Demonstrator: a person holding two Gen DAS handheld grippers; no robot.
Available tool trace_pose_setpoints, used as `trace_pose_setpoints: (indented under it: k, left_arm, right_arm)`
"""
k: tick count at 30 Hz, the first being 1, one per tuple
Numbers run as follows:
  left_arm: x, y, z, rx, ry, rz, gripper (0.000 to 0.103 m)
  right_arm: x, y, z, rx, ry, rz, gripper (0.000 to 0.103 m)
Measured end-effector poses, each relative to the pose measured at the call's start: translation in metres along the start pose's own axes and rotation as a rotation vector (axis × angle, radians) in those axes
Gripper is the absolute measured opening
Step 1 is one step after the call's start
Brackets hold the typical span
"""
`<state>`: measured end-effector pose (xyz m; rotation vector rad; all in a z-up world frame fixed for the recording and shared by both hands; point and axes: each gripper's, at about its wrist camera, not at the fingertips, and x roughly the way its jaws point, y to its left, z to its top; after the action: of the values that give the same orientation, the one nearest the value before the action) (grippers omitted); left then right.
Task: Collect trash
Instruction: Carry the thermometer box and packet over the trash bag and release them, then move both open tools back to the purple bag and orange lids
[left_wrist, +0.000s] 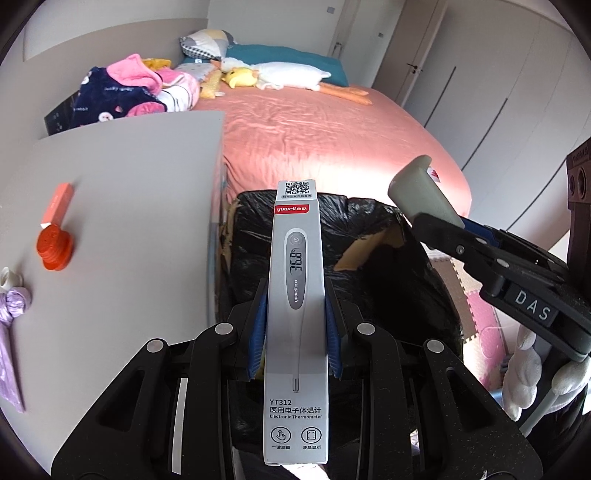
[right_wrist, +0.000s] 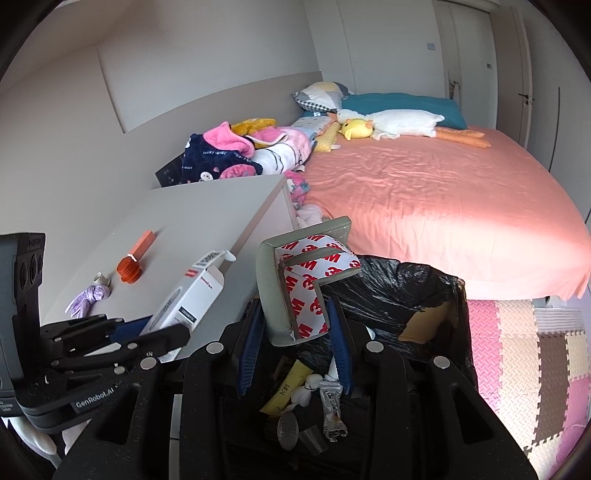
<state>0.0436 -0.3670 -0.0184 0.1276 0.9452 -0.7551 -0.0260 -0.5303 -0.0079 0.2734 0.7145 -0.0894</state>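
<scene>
My left gripper (left_wrist: 295, 295) is shut on a grey thermometer box (left_wrist: 297, 295), held upright over the black-lined trash bin (left_wrist: 388, 273); it also shows in the right wrist view (right_wrist: 184, 299). My right gripper (right_wrist: 291, 314) is shut on a grey corner guard with 3M tape backing (right_wrist: 303, 280), held above the bin's opening (right_wrist: 424, 295); it also shows in the left wrist view (left_wrist: 421, 192). The bin holds wrappers and a yellow packet (right_wrist: 284, 391).
A grey nightstand (left_wrist: 129, 221) at the left carries an orange box (left_wrist: 57, 203), an orange ribbed cap (left_wrist: 55, 247) and a purple wrapper (left_wrist: 14, 306). A pink bed (left_wrist: 314, 140) with clothes and plush toys lies behind. Foam floor mats (right_wrist: 535, 362) are at the right.
</scene>
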Motion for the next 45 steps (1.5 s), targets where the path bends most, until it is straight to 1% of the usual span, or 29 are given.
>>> trace_pose_setpoints:
  k: [2, 3, 4, 5, 7, 9, 13, 18, 24, 28, 33, 45]
  left_arm:
    - [0.002, -0.004, -0.001, 0.013, 0.008, -0.041, 0.029]
    - [0.004, -0.007, -0.002, 0.029, 0.025, -0.066, 0.037]
    - [0.006, -0.009, -0.002, 0.031, 0.038, -0.074, 0.073]
    - [0.006, -0.011, -0.003, 0.027, 0.038, -0.066, 0.096]
    - [0.003, -0.015, -0.004, 0.034, 0.001, -0.061, 0.096]
    - [0.003, -0.016, -0.004, 0.043, -0.003, -0.053, 0.096]
    - [0.000, -0.014, -0.004, 0.042, -0.020, -0.036, 0.096]
    - [-0.003, -0.006, -0.006, 0.022, -0.044, -0.014, 0.096]
    - [-0.009, 0.011, -0.008, -0.010, -0.061, 0.018, 0.096]
    - [-0.015, 0.026, -0.010, -0.027, -0.073, 0.039, 0.096]
    - [-0.026, 0.046, -0.016, -0.042, -0.094, 0.095, 0.096]
    - [-0.056, 0.105, -0.029, -0.137, -0.144, 0.199, 0.096]
  right_arm:
    - [-0.003, -0.006, 0.001, 0.019, -0.009, -0.006, 0.037]
    - [-0.005, -0.010, 0.001, 0.036, -0.017, -0.004, 0.037]
    - [-0.007, -0.015, 0.001, 0.060, -0.024, 0.003, 0.040]
    - [-0.009, -0.020, 0.001, 0.084, -0.030, 0.000, 0.049]
    - [-0.013, -0.026, 0.001, 0.102, -0.048, -0.028, 0.059]
    - [-0.016, -0.029, 0.000, 0.110, -0.057, -0.042, 0.060]
    - [-0.017, -0.032, 0.001, 0.120, -0.068, -0.058, 0.068]
    - [-0.015, -0.029, 0.000, 0.107, -0.062, -0.050, 0.068]
    - [-0.007, -0.016, -0.001, 0.083, -0.045, -0.031, 0.068]
    - [-0.002, 0.000, 0.000, 0.058, -0.038, -0.008, 0.068]
    - [0.005, 0.022, 0.001, 0.015, -0.033, 0.024, 0.068]
    - [0.029, 0.076, 0.000, -0.078, -0.006, 0.076, 0.068]
